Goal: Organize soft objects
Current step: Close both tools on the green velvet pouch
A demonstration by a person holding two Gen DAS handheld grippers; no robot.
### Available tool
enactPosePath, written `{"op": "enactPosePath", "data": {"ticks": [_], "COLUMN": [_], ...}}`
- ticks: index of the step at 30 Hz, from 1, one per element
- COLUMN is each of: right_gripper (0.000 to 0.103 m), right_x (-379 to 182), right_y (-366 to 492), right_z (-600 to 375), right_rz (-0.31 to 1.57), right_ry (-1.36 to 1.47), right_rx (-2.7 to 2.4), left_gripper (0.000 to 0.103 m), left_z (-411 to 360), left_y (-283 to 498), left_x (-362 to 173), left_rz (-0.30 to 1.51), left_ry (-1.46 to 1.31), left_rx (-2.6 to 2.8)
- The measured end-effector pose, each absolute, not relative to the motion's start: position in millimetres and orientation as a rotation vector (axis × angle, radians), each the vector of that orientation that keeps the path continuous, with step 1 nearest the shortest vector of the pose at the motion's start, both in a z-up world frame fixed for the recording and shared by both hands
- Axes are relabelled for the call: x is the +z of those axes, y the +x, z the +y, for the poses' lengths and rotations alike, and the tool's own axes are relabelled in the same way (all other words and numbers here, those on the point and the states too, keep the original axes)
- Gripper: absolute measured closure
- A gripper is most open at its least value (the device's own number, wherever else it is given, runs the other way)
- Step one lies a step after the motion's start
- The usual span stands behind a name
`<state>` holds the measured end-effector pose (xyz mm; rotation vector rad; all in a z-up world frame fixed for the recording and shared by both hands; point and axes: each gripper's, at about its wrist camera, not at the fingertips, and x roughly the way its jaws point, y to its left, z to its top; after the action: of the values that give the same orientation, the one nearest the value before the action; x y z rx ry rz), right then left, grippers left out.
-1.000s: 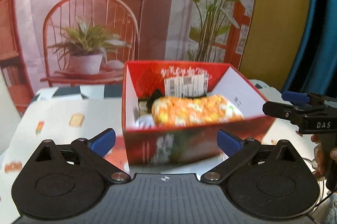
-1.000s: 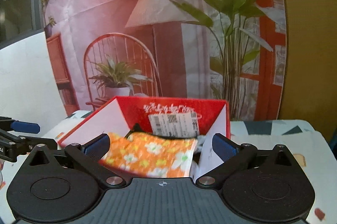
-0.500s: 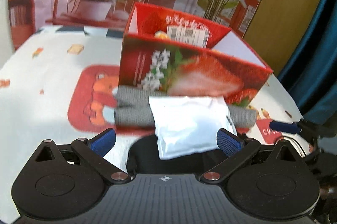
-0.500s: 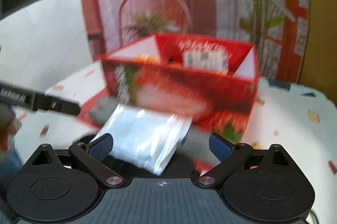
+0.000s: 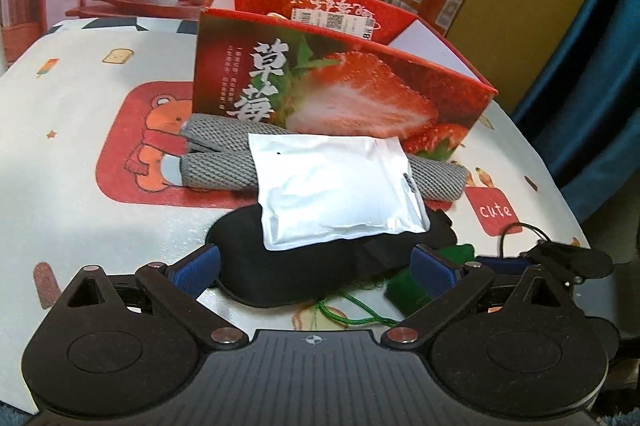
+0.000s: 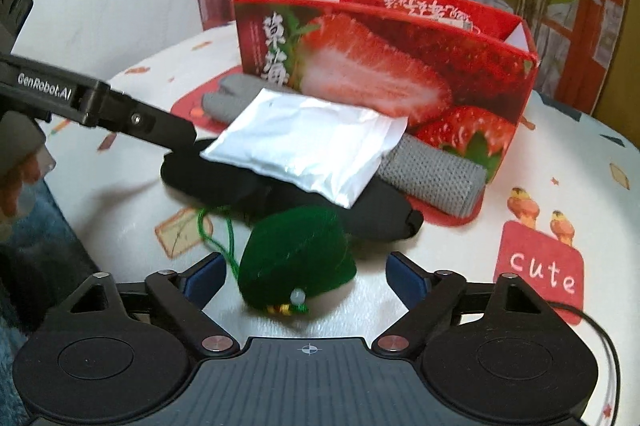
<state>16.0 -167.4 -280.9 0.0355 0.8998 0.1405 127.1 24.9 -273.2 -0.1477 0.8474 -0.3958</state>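
One round tabletop (image 5: 72, 130) under a smooth cartoon-printed cloth carried a glossy red strawberry-printed cardboard box (image 5: 340, 94), open at the top, and against its front wall lay a coarse grey knitted roll (image 5: 216, 166), with a flat silvery foil pouch (image 5: 336, 194) resting across both it and a soft black padded eye mask (image 5: 288, 274). Nearest, a small plush green leaf-shaped sachet (image 6: 296, 258) with a thin cord sat between the closing, not yet touching right tongs (image 6: 308, 274), while the left tongs (image 5: 316, 266) stood spread around the mask's edge.
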Motion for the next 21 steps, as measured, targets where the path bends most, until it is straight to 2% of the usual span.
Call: {"op": "enactPosePath", "data": {"ticks": [4,6,7,11,14,21], "right_gripper": [0.037,0.043,0.05,0.051,0.052,0.051], "right_x": [-287,-287,-287,-291,-296,-297], "right_y": [15,15,16,25,33,38], "right_z": [-171,-172,-171,-168,-165,-156], "right_rz": [0.93,0.932,0.934,0.939,0.94,0.917], "right_ry": [0.061,0.085,0.093,0.107,0.13,0.103], "right_rx": [0.146,0.163,0.178,0.205,0.222,0.235], "left_gripper": [0.006,0.012,0.013,0.024,0.037,0.038], "left_z": [23,23,22,16,12,8], "left_y": [124,124,124,123,123,130], "left_x": [-274,-275,-275,-278,-279,-287], "left_rz": [0.85,0.855,0.859,0.876,0.877,0.92], "left_ry": [-0.15,-0.161,-0.165,-0.159,-0.151,-0.193], "left_rx": [-0.409,-0.424,-0.433,-0.476,-0.509,-0.542]}}
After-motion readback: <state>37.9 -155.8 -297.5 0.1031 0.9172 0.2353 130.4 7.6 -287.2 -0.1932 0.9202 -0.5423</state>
